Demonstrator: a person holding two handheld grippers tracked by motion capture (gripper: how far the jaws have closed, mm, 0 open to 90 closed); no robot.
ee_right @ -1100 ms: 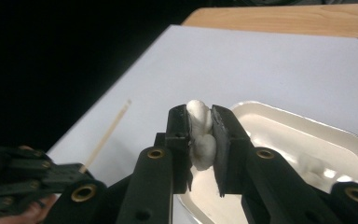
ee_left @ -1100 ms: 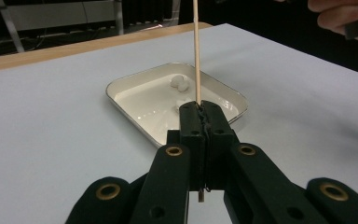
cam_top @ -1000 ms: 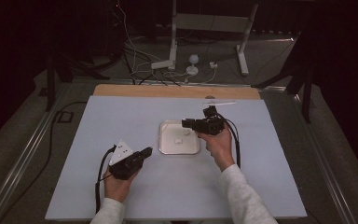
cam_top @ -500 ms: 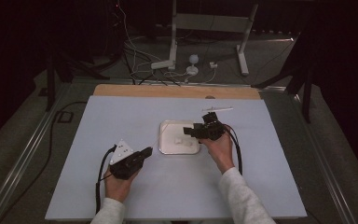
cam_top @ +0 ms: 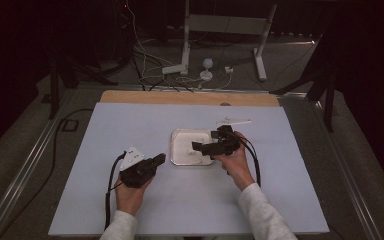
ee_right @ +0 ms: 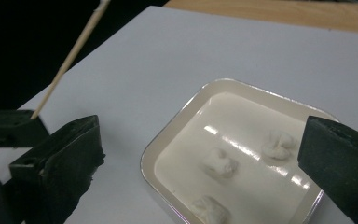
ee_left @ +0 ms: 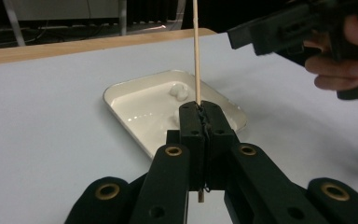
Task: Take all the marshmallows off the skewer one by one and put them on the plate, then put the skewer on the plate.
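A shallow white tray (cam_top: 180, 150) sits mid-table with three white lumps (ee_right: 219, 163) in it. My left gripper (ee_left: 200, 109) is shut on a thin wooden stick (ee_left: 196, 46) that stands upright, just in front of the tray's (ee_left: 121, 100) near corner. The stick's (ee_right: 70, 56) top end has a white tip. My right gripper (ee_right: 200, 140) hovers over the tray (ee_right: 168, 140). Its jaws have just been opening and now stand wide apart with nothing between them. From above, the left gripper (cam_top: 160, 160) is left of the tray and the right gripper (cam_top: 197, 146) reaches over it from the right.
The tray rests on a pale blue-white mat (cam_top: 130, 125) over a wooden tabletop (cam_top: 180, 97). Cables (cam_top: 155, 65) and a metal stand (cam_top: 220, 25) lie on the floor beyond the table's far edge. A black cable (cam_top: 111, 185) trails from the left gripper.
The right gripper's jaws have gone from nearly closed to wide open, and it has sunk slightly toward the tray. The left gripper and its stick have stayed put.
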